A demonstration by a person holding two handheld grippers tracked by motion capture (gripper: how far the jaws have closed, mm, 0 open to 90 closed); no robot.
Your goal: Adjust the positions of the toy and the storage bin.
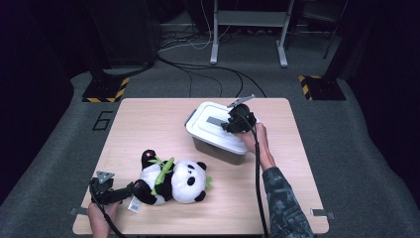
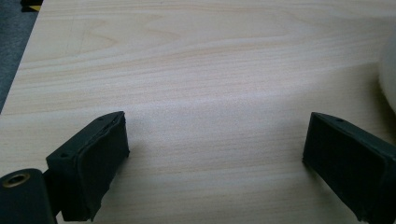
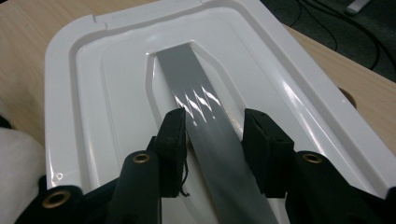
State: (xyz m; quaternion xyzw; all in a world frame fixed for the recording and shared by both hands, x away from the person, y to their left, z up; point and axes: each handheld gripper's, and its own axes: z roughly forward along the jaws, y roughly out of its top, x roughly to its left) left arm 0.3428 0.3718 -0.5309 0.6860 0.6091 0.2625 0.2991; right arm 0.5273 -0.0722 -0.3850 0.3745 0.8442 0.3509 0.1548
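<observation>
Black jaws of my left gripper stand wide apart with bare table between them in the left gripper view; nothing is gripped. From above, its tip sits just beside the lower end of the stuffed panda, which lies on its side near the front left of the table, head toward the right. Whether the jaws touch the toy I cannot tell from up there; in the left gripper view a pale edge of the toy shows beyond the right-hand jaw, so it seems to lie off to one side rather than between the pads.

Moving right, the grey box with its white lid sits past the table's middle, turned at a slant to the table edges. My right gripper is down on that lid, and this hand is clearly the nearer one to it. Its jaws are narrow, straddling the grey handle strip that runs along the lid's length. The strip's long axis goes straight away from the gripper, in line with the jaws, so the pads face its two long edges. The left pad appears to touch the strip; a sliver of gap seems to remain at the right pad, so I judge the grip not quite made. Closing that sliver should let me lift the lid.
</observation>
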